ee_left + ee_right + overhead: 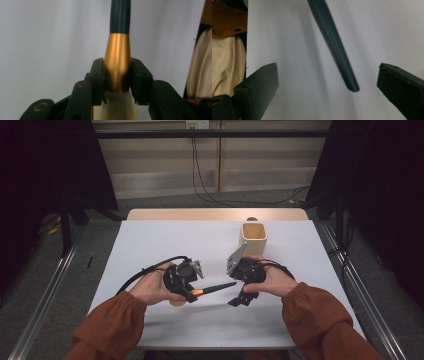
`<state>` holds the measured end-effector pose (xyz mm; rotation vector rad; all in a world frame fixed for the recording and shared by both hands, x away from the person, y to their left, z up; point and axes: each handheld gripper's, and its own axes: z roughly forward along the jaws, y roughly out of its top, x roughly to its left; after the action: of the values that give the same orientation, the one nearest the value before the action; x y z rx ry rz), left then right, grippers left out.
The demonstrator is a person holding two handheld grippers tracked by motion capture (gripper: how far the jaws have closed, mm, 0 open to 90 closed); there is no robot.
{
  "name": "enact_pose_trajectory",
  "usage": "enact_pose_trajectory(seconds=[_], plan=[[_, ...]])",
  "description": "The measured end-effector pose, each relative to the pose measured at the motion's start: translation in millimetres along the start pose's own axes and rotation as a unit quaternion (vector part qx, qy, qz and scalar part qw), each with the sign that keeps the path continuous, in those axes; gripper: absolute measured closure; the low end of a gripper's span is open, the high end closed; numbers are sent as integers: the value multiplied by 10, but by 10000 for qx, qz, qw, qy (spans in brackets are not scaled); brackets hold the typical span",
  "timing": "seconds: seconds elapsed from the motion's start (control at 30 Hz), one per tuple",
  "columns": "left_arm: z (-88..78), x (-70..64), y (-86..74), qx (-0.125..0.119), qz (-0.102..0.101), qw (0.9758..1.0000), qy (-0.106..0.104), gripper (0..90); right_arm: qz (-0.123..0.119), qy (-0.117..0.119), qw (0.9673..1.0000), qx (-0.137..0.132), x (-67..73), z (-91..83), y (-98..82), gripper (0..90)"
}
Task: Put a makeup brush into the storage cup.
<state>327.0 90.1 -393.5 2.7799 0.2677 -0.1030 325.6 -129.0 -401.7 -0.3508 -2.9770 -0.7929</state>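
Gold ferrule of a makeup brush [117,62] sits clamped in the left claw [117,82], pale bristles toward the hand, dark handle pointing out over the white table [165,240]. Right claw [327,85] spread wide, handle tip between its jaws, untouched. Wooden cup [254,236] stands behind, well apart.

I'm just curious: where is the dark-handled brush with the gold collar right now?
In the high view the dark-handled brush with the gold collar sits near the table's front middle, clamped at its collar by the left gripper, handle pointing toward the open right gripper.
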Motion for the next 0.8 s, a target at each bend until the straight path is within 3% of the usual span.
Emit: enact_pose_trajectory(seconds=[0.07,0.1,0.17,0.23,0.33,0.37,0.5,0.57,0.63,0.67,0.73,0.8], plan=[[6,6,-1,91,55,9999,-37,666,-45,52,10000,26,-16,5,31,34],[24,-7,-4,32,-11,10000,34,666,-45,94,9999,88,-19,12,48,36],[27,4,4,102,64,9999,-49,666,-29,134,9997,183,-24,38,76,38],[55,-12,5,13,-71,10000,-54,665,-67,184,9995,267,-28,77,102,43],[58,4,19,105,21,9999,-135,665,-125,227,9991,340,-28,134,141,49],[71,-6,17,32,-53,9999,-110,665,-114,254,9990,353,-26,148,152,61],[82,-13,15,-15,-106,9999,-111,665,-227,335,9987,319,-29,192,176,174],[72,0,19,40,-20,9999,-108,665,-284,328,9986,292,-30,214,182,252],[85,-8,18,-65,-107,9999,-56,665,-286,384,9985,280,-34,227,190,276],[68,12,25,39,-25,9999,-139,665,-309,381,9984,269,-37,235,194,288],[82,-3,25,-57,-112,9998,-148,665,-328,391,9984,258,-32,249,204,341],[85,2,28,7,-18,9999,-125,665,-339,354,9985,246,-23,263,221,359]])
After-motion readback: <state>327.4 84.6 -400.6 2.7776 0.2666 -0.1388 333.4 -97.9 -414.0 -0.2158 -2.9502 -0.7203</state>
